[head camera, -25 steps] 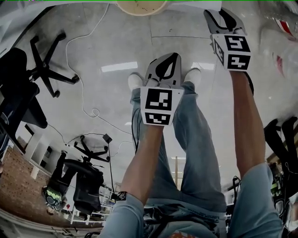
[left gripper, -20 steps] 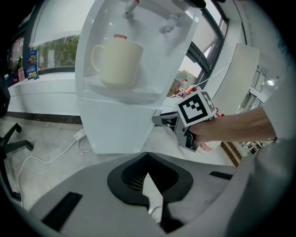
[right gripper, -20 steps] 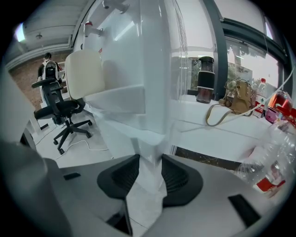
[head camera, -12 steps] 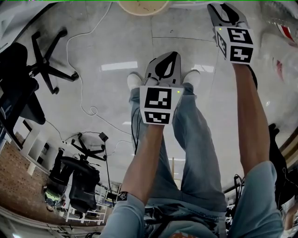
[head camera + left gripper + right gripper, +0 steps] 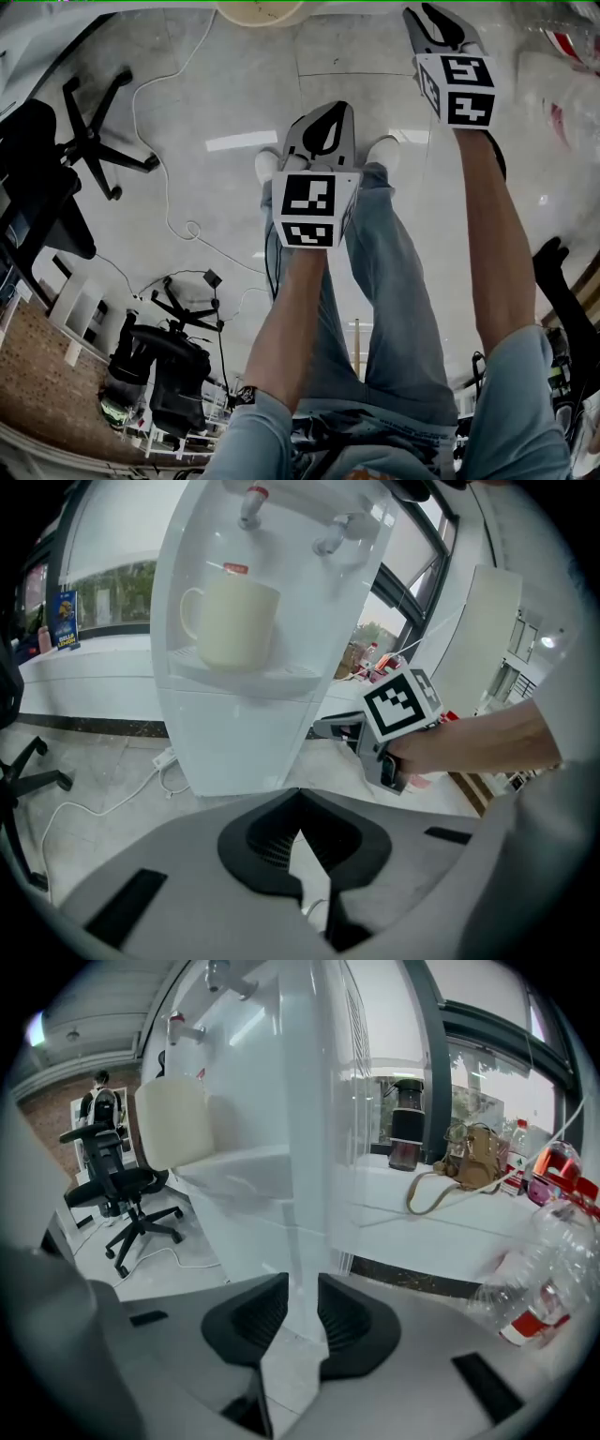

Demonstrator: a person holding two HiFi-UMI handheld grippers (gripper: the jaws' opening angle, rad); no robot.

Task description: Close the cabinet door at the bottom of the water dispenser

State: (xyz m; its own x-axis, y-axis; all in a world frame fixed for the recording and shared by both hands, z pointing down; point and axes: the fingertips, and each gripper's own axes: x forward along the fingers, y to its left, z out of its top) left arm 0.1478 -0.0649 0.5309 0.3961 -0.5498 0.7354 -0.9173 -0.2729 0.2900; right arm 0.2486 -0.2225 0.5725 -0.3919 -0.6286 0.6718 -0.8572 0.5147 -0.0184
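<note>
The right gripper has just been closing its jaws, and the upright edge of the white cabinet door stands between the ribbed pads, filling the gap so that both seem to press on it. The left gripper hangs apart from it with its tips together and nothing in them. Ahead of both stands the water dispenser, a cream mug on its tray. An office chair stands off to one side.
</note>
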